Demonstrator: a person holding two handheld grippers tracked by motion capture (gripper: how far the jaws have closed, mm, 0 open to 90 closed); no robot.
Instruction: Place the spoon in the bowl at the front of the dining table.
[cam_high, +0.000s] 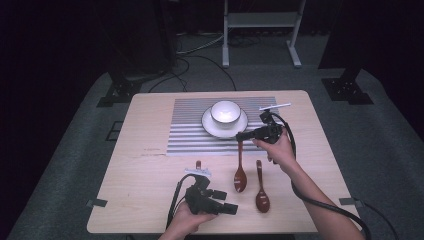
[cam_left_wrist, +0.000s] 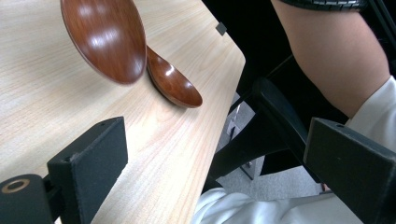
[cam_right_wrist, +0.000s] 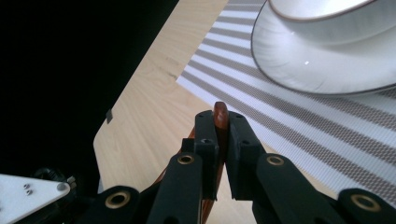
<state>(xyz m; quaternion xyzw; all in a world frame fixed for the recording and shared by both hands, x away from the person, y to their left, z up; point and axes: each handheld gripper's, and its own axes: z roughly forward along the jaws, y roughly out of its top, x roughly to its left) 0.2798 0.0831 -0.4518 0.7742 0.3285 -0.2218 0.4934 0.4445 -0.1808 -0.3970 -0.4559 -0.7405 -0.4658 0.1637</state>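
The right tongs (cam_high: 241, 135) are clamped on the handle tip of a hard, smooth spoon (cam_high: 240, 172) just below the plate (cam_high: 212, 127). It looks light but slippery. The left tongs (cam_high: 231, 208) are apart.

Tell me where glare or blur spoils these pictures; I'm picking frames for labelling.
High view: dim surroundings, lit table, glare on the bowl. Left gripper view: the lifted spoon is soft, with bright highlights. Right gripper view: the saucer is blurred and the left side black.
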